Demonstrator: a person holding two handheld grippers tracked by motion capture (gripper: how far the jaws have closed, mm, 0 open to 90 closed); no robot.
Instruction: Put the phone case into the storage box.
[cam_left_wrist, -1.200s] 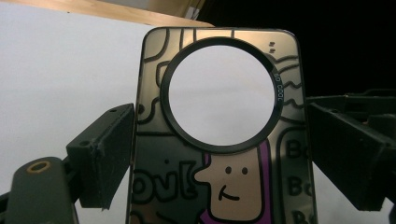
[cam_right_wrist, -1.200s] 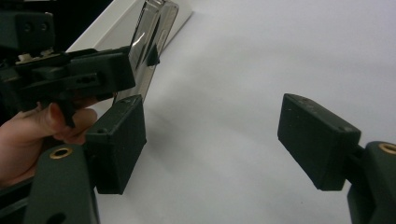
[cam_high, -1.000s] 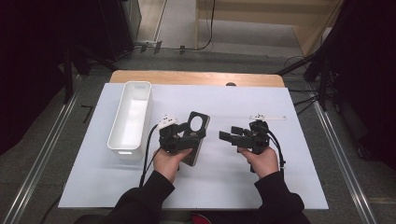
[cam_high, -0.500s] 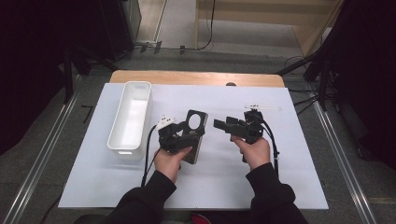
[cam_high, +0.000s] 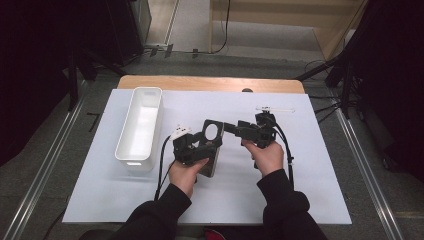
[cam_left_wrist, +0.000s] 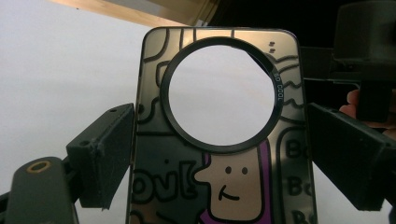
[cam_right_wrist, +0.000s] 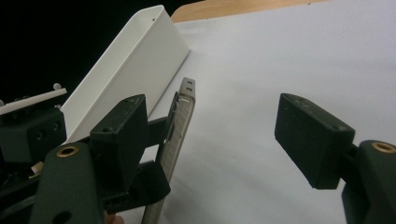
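Phone case: a grey cartoon-printed phone case with a large round camera hole (cam_left_wrist: 224, 154) stands upright above the middle of the bench, its hole end up.
Grip: the left gripper (cam_high: 192, 147) has its jaws clenched on the case's two long edges, one black jaw on each side, below the hole.
Right gripper (cam_high: 235, 129): just right of the case, pointing left at it; its jaws stand apart and have just been closing a little. In the right gripper view the case (cam_right_wrist: 175, 135) shows edge-on beside one jaw, with nothing between the two.
Tray: a long white plastic tray (cam_high: 140, 125) lies left of the case, running near to far.
Bench: white sheet (cam_high: 310, 165) over a wooden top.
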